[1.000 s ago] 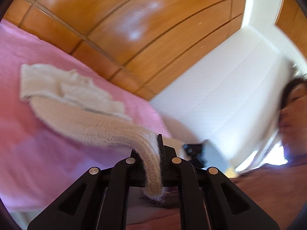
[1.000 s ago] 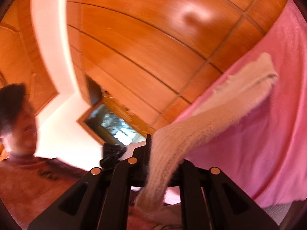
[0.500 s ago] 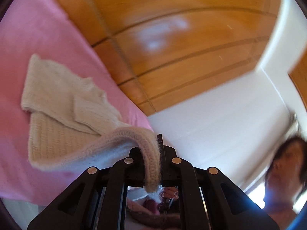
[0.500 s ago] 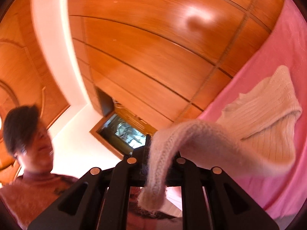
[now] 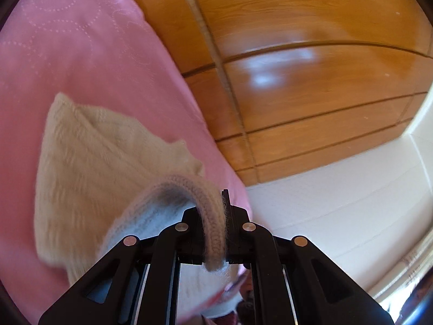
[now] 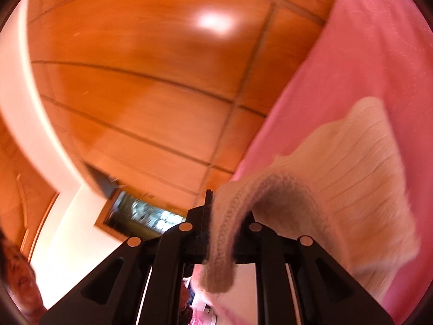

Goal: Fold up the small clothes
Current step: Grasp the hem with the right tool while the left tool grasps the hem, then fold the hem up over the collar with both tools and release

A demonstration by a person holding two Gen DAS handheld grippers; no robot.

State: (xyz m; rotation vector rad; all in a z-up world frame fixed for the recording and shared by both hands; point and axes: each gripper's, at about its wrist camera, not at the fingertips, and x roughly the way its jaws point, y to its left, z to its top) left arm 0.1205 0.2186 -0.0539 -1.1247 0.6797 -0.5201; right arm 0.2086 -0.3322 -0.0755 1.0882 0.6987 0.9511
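A small cream knit sweater point(image 5: 97, 168) lies on a pink bedspread point(image 5: 67, 54). My left gripper point(image 5: 216, 216) is shut on one ribbed edge of it; the edge arches up from the cloth and hangs down between the jaws. My right gripper point(image 6: 224, 216) is shut on another ribbed edge of the same sweater point(image 6: 351, 184), which also curls over and hangs through the jaws. The held edges are lifted over the part that lies flat on the bedspread point(image 6: 365, 54).
A glossy wooden panelled wall point(image 5: 311, 81) stands behind the bed. A white wall point(image 5: 351, 203) lies to the right in the left wrist view. The person's face point(image 6: 19, 279) shows at the lower left of the right wrist view, by a framed opening point(image 6: 140, 214).
Both grippers have carried the held edges forward over the sweater, which has changed from a stretched strip to a doubled-over shape. The flat part now looms larger and closer in both views.
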